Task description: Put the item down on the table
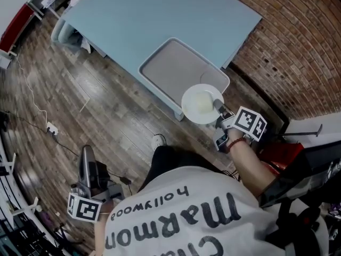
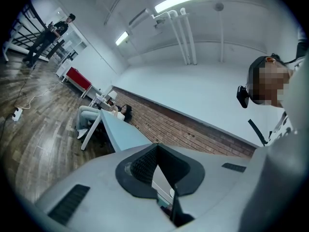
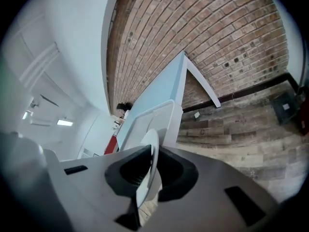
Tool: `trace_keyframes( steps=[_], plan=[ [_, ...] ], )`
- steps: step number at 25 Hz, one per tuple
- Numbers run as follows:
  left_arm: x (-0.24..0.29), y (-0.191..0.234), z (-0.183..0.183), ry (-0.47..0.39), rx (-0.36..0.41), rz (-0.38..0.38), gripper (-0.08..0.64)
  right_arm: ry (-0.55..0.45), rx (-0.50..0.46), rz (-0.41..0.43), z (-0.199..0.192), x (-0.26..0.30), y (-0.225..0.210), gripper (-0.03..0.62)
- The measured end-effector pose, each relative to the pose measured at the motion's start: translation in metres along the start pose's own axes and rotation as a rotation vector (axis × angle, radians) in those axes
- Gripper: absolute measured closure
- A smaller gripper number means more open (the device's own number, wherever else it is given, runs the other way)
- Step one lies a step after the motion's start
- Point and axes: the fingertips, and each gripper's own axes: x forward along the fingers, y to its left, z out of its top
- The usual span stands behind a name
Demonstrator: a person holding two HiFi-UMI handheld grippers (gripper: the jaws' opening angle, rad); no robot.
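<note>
A round white plate (image 1: 201, 104) hangs over the near corner of a grey tray (image 1: 170, 68), which lies at the edge of the light blue table (image 1: 160, 15). My right gripper (image 1: 219, 110) is shut on the plate's near rim. In the right gripper view the plate (image 3: 147, 170) shows edge-on between the jaws, with the tray (image 3: 157, 120) and table (image 3: 166, 91) beyond. My left gripper (image 1: 87, 161) is low at the left over the floor, away from the table, shut and empty. In the left gripper view its jaws (image 2: 156, 151) meet with nothing between them.
Dark wooden floor (image 1: 96, 105) lies between me and the table. A brick wall (image 1: 298, 52) runs behind the table's right end. A white power strip (image 1: 51, 128) with a cable lies on the floor at the left. Black and red equipment (image 1: 298, 164) stands at my right. Seated people (image 2: 120, 111) are at the table's far end.
</note>
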Motion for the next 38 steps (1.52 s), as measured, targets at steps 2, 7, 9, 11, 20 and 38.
trace_keyframes(
  steps=[2,7,9,11,20,38],
  plan=[
    [0.001,0.0,-0.001,-0.002,-0.003,0.0,0.554,0.001,-0.025,-0.008,0.001,0.001,0.001,0.562],
    [-0.001,0.003,-0.002,-0.004,-0.01,0.007,0.554,-0.002,-0.073,-0.014,0.001,0.002,0.004,0.561],
    [-0.001,0.003,-0.002,-0.005,-0.013,0.008,0.554,-0.007,-0.104,-0.019,0.001,0.002,0.005,0.56],
    [0.0,0.003,-0.005,-0.004,-0.019,0.004,0.554,-0.012,-0.139,-0.03,0.003,0.003,0.006,0.557],
    [0.001,0.006,-0.002,-0.014,-0.025,0.002,0.554,-0.045,-0.421,-0.066,0.018,0.007,0.023,0.544],
    [-0.002,0.006,-0.005,-0.023,-0.036,0.008,0.554,0.0,-0.752,-0.246,0.012,0.017,0.004,0.49]
  ],
)
